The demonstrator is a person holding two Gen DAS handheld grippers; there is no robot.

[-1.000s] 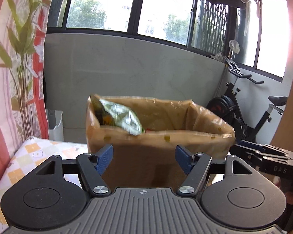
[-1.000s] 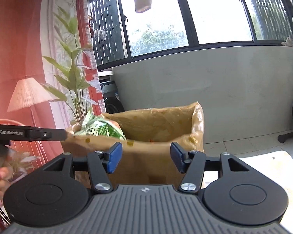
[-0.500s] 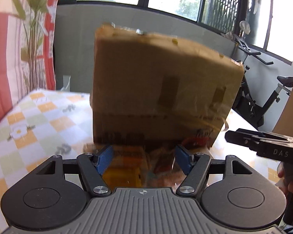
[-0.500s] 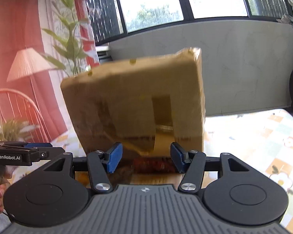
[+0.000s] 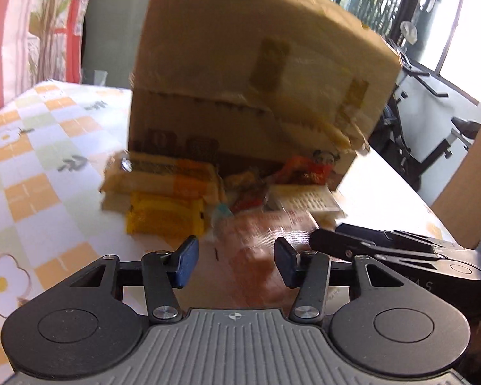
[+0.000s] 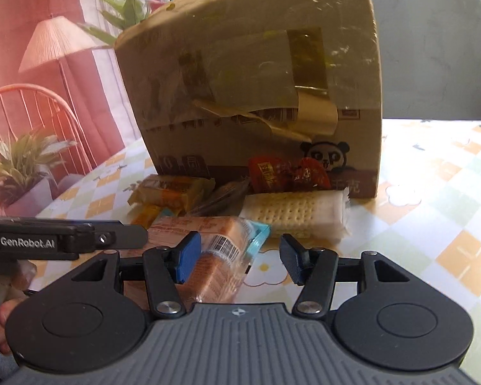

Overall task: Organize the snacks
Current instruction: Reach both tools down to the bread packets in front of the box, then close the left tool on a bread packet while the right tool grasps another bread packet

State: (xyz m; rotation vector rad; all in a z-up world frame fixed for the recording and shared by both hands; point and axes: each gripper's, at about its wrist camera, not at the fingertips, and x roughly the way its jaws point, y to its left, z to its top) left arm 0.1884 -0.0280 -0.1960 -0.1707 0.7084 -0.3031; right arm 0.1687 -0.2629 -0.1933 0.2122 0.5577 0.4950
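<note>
A tall cardboard box (image 5: 256,73) stands on the table; it also shows in the right wrist view (image 6: 256,80). Several snack packs lie in front of it: beige and yellow packs (image 5: 163,189), a red wrapper (image 6: 285,173), a white cracker sleeve (image 6: 295,211) and an orange-brown pack (image 6: 218,250). My left gripper (image 5: 235,264) is open and empty above the orange-brown pack (image 5: 259,240). My right gripper (image 6: 237,261) is open, low over the near end of that pack. Each gripper shows at the edge of the other's view.
The table has a checked orange, green and white flowered cloth (image 6: 433,192). An exercise bike (image 5: 433,134) stands at the right beyond the table. A red chair (image 6: 32,112), a lamp and potted plants are at the left.
Both grippers have dropped from box-top height and tilted down toward the table. The snack packs in front of the box have come into view. Both stay open.
</note>
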